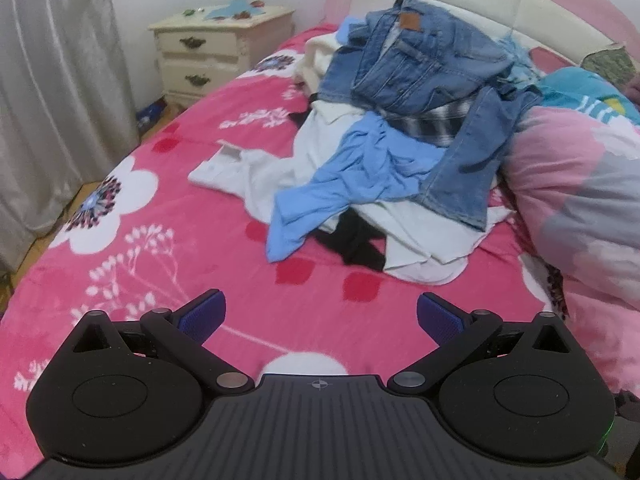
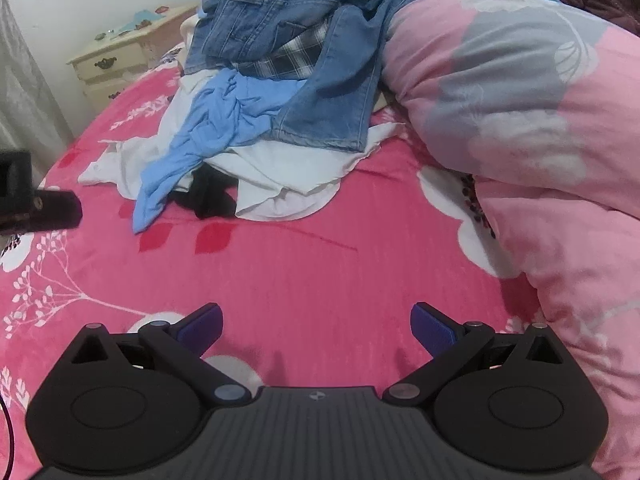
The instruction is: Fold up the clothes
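A heap of clothes lies on the pink flowered bed (image 1: 224,256): denim jeans (image 1: 420,60) on top, a light blue shirt (image 1: 352,176) trailing toward me, white garments (image 1: 260,172) beneath and a black piece (image 1: 356,244) poking out. The right wrist view shows the same heap, with the blue shirt (image 2: 208,120), the jeans (image 2: 296,12) and white cloth (image 2: 288,184). My left gripper (image 1: 321,314) hangs open above bare bedspread, well short of the heap. My right gripper (image 2: 317,326) is open too, over the bedspread (image 2: 300,280), nothing between its fingers.
A rolled pink quilt (image 2: 540,128) bulks along the right side of the bed. A cream nightstand (image 1: 216,48) stands by the grey curtain (image 1: 52,92) at the far left. The padded headboard (image 1: 480,4) is behind the heap. Part of the left gripper's black body (image 2: 36,200) shows at the right view's left edge.
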A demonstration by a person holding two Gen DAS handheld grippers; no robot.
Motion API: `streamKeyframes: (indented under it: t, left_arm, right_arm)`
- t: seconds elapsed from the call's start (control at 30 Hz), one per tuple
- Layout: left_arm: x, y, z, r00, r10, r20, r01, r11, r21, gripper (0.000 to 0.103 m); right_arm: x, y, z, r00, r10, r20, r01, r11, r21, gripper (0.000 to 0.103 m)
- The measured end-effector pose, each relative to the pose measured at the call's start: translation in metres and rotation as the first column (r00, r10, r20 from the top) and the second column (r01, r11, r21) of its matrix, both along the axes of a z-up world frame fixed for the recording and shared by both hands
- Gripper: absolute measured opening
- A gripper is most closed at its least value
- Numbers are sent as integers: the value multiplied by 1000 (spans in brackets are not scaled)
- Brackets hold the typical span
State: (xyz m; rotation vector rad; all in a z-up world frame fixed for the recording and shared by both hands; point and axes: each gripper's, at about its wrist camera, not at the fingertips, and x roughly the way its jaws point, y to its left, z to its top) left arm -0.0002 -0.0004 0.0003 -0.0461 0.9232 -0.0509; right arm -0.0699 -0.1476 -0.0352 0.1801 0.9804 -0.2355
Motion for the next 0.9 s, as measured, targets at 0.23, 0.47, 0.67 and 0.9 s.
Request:
streamKeyframes:
  t: [0.23,0.47,0.67,0.9]
  left_arm:
    - [-13,14,4,1000,-11,23,11,1000,3,103]
    - [-11,10,12,999,34,19,-34,999,11,103]
    - [-14,13,13,999,52,5,-52,999,-10,103]
    - [-19,15,16,999,41,10,-40,997,-72,103]
  right_arm:
    - [-11,5,14,999,-8,38,9,999,-31,102]
    - [-5,11,28,1000,-6,23,6,999,-38,102]
    - [-7,6,37,999,-26,45,28,999,-41,103]
    - [-6,6,44,998,-15,55,19,998,-67,103]
